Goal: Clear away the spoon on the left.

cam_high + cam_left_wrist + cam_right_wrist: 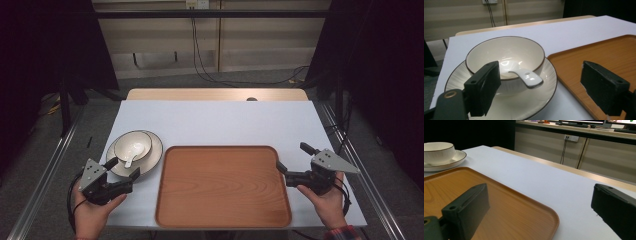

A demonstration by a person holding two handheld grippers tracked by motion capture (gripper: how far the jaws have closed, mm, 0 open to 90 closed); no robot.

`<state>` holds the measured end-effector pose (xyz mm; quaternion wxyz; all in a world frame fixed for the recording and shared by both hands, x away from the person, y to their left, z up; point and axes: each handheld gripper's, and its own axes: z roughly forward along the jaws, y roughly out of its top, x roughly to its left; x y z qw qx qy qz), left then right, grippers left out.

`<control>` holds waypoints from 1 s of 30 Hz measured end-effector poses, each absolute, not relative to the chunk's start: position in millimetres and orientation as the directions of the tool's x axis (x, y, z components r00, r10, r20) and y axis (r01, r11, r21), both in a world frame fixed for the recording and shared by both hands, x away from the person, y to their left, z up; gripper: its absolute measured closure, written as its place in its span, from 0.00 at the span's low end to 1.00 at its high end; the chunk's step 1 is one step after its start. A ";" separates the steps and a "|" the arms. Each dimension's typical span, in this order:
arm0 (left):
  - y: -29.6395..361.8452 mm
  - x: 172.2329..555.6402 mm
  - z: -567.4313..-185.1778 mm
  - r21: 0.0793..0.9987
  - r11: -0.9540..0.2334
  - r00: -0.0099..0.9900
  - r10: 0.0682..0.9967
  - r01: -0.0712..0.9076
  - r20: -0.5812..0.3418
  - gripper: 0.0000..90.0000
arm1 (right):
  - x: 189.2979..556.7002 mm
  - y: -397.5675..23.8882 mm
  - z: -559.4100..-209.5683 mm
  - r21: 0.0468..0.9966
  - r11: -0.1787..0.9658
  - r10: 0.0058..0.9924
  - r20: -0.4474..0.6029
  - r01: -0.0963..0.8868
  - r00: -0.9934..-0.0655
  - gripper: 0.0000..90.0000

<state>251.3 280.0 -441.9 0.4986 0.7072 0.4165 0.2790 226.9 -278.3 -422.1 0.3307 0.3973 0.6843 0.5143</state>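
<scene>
A cream bowl [132, 145] [504, 56] [437, 151] with a dark rim sits on a ribbed cream plate [156, 152] [544, 87] [459, 157] at the table's left. A white ceramic spoon [131, 159] [529, 78] rests in the bowl, handle over the near rim. A wooden tray [222, 186] [604, 55] [499, 202] lies empty at the front middle. My left gripper [122, 167] [540, 92] is open just short of the plate's near edge. My right gripper [295, 157] [541, 207] is open at the tray's right rim, one jaw over the tray, the other over the table.
A white tabletop [220, 120] stretches behind the tray, with a wooden strip [215, 94] along its far edge. Cables [200, 65] hang down the wall behind. Metal rails [45, 175] run along both sides of the table.
</scene>
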 end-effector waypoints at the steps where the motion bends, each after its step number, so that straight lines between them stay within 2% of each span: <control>1: 280.0 251.3 -442.3 0.934 -0.161 0.492 0.870 0.317 -0.017 0.20 | 226.8 -277.9 -422.2 0.967 0.155 0.883 -0.043 0.203 -0.468 0.01; 13: 282.1 252.6 -449.1 0.921 -0.136 0.459 0.887 0.365 -0.051 0.36 | 227.1 -276.7 -423.0 0.966 0.169 0.878 -0.058 0.195 -0.475 0.01; 19: 281.5 252.7 -449.3 0.925 -0.155 0.453 0.891 0.348 -0.021 0.43 | 227.5 -276.0 -423.7 0.965 0.173 0.876 -0.059 0.198 -0.479 0.02; 22: 281.2 252.9 -450.9 0.922 -0.125 0.441 0.896 0.367 -0.054 0.48 | 227.7 -275.4 -424.1 0.964 0.175 0.876 -0.061 0.198 -0.478 0.02; 30: 281.8 253.2 -449.6 0.923 -0.113 0.427 0.902 0.369 -0.061 0.57 | 227.6 -274.5 -424.4 0.964 0.177 0.869 -0.058 0.199 -0.492 0.02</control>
